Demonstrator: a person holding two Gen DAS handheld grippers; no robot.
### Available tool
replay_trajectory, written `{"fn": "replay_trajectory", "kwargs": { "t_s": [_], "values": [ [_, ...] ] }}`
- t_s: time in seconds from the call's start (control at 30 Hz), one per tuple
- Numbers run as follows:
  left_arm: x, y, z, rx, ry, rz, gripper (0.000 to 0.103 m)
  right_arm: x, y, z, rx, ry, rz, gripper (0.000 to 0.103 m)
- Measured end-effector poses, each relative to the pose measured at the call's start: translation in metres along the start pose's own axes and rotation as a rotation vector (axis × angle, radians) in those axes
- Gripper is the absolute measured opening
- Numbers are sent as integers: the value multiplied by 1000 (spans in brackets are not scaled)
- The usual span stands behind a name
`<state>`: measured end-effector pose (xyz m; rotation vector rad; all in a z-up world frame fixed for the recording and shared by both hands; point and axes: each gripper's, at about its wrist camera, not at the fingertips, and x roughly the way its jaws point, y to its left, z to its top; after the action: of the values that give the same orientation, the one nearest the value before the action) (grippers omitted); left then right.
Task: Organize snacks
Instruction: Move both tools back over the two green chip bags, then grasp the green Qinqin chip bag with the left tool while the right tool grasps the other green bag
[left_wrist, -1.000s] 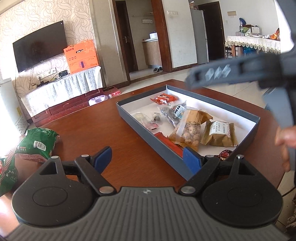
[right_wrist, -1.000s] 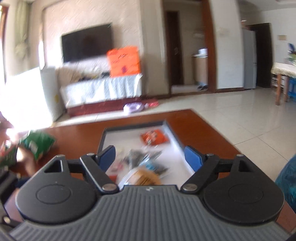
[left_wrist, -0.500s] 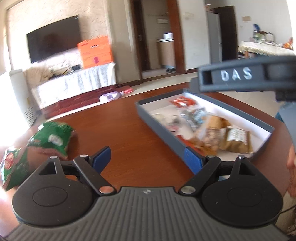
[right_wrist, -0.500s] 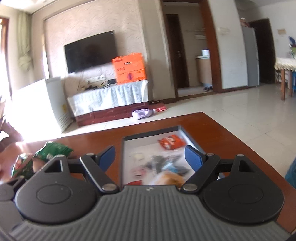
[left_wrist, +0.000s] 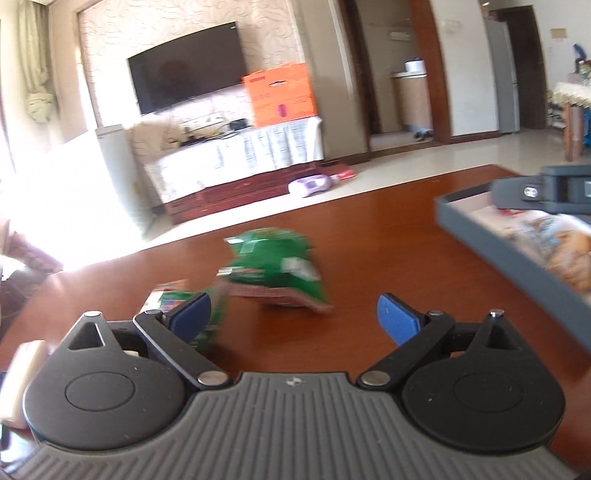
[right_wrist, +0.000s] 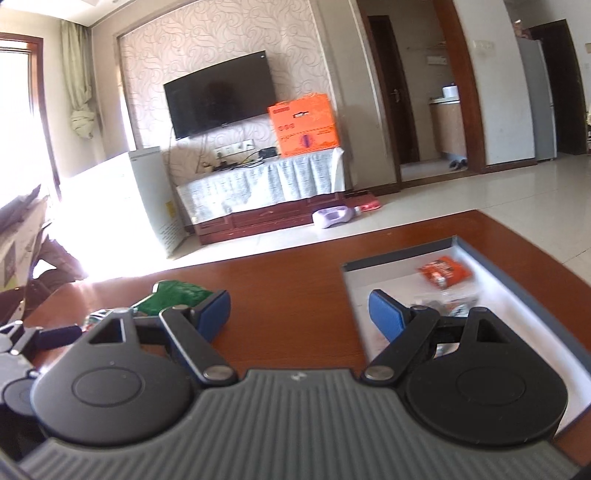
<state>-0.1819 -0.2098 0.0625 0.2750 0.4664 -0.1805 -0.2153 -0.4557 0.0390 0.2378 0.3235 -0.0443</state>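
Several snacks already in grey box (right_wrist: 399, 257); green bags (left_wrist: 275, 271) left on worktop (left_wrist: 369, 236), left claw (left_wrist: 291, 314) opening wide and empty, right claw (right_wrist: 297, 314) wide, empty.

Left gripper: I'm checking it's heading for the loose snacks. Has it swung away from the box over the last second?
Yes. The left gripper swung left: the box is now at the right edge, the green bag centered ahead.

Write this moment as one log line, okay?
left gripper: opening, empty | right gripper: open, empty | green bag: on table | box: snacks inside
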Motion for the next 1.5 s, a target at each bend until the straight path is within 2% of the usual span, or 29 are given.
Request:
{"fn": "replay_trajectory", "kwargs": {
  "t_s": [0.17, 0.3, 0.37, 0.53, 0.63, 0.77, 0.8, 0.9, 1.07, 1.23, 1.5],
  "values": [
    [19, 60, -4, -91, 40, 41, 100, 15, 34, -9, -21, 27, 50, 83],
    [40, 98, -5, -116, 56, 78, 100, 25, 58, -15, -70, 55, 77, 83],
    [51, 113, -5, -131, 60, 62, 100, 29, 68, -18, -106, 63, 82, 83],
    [77, 134, -10, -128, 65, 5, 101, 34, 72, -18, -132, 80, 83, 83],
    [95, 136, -16, -100, 105, -26, 102, 37, 74, -17, -134, 86, 83, 83],
    [104, 135, -26, -32, 102, -22, 103, 35, 77, -15, -143, 82, 98, 83],
    [103, 136, -27, -34, 101, -22, 102, 34, 76, -13, -152, 76, 102, 83],
    [101, 142, -27, -49, 96, -17, 81, 33, 87, -10, -182, 53, 122, 83],
    [99, 151, -27, -94, 96, -38, 78, 63, 115, -8, -189, 136, 150, 83],
    [93, 159, -27, -177, 103, -42, 77, 101, 134, -4, -35, 212, 89, 83],
    [82, 157, -29, -216, 106, -46, 77, 159, 133, 1, 262, 308, -62, 83]
  ]
}}
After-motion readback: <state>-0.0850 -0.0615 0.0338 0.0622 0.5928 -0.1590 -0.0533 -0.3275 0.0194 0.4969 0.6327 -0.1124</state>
